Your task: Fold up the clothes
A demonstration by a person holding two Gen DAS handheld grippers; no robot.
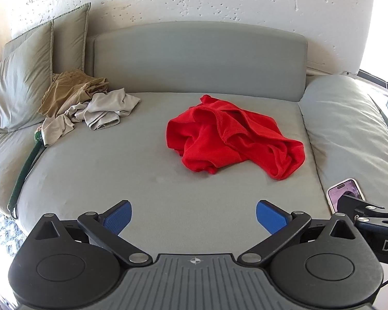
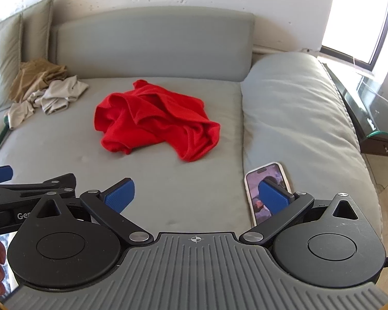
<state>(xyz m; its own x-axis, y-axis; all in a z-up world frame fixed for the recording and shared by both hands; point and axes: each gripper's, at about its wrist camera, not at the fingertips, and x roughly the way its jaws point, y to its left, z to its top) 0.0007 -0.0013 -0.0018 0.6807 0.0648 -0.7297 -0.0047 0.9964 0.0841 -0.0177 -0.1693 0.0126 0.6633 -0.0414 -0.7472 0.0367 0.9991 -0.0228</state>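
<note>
- A tan and pale grey clothes heap (image 1: pixel 82 103) lies at the left of the grey sofa seat (image 1: pixel 116 170), against a cushion (image 1: pixel 18 87).
- The left gripper (image 1: pixel 194 217) hovers with jaws wide apart, nothing between them.
- The red garment (image 1: pixel 230 137) lies crumpled mid-seat (well apart from both grippers).
- The right gripper (image 2: pixel 196 196) is likewise spread and empty.
- A phone (image 2: pixel 267 193) lies at the right.

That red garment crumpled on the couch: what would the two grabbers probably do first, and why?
Probably reach forward to the red garment and pinch two edges to spread it flat. It lies bunched in the middle of the seat cushion, untouched, and both the left gripper and the right gripper hang short of it, open and empty. The beige clothes sit farther off.
</note>
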